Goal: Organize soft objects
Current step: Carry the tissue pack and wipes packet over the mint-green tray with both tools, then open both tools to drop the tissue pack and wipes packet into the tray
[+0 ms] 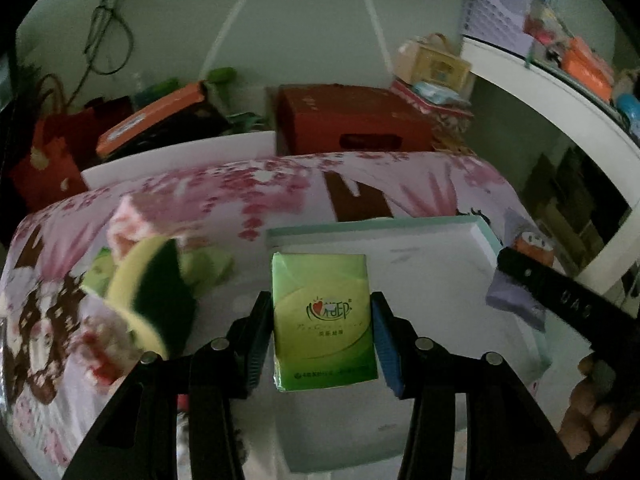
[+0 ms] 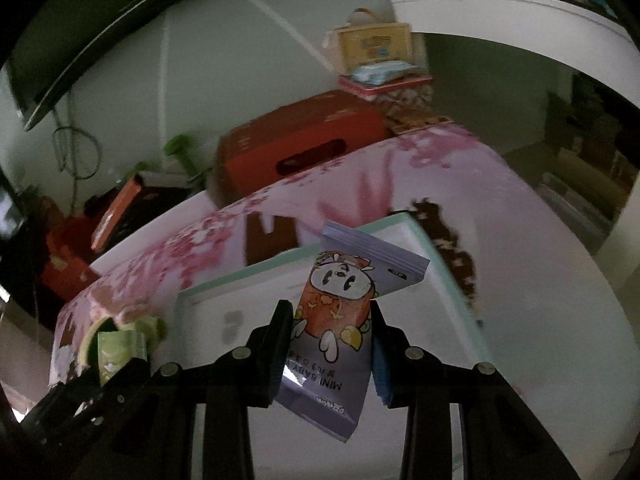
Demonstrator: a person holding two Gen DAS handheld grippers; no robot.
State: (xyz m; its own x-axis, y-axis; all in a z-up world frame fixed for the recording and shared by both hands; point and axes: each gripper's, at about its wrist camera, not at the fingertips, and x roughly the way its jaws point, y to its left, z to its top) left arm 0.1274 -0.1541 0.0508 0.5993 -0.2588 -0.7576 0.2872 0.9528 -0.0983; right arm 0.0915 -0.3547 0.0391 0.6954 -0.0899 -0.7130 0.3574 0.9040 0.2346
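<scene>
The floral bedspread (image 1: 280, 184) carries a white tray (image 1: 432, 264) with a mint rim. Over the tray's near edge, the left gripper (image 1: 322, 332) is clamped on an upright green tissue pack (image 1: 324, 320); the right gripper (image 2: 330, 344) pinches a purple wipes packet (image 2: 340, 320) above the tray's middle. A yellow-green sponge (image 1: 148, 292) lies off the tray's left edge.

green tissue pack (image 1: 325, 320), lilac cartoon-printed pouch (image 2: 340, 320), pink-floral sheet (image 1: 248, 188)
</scene>
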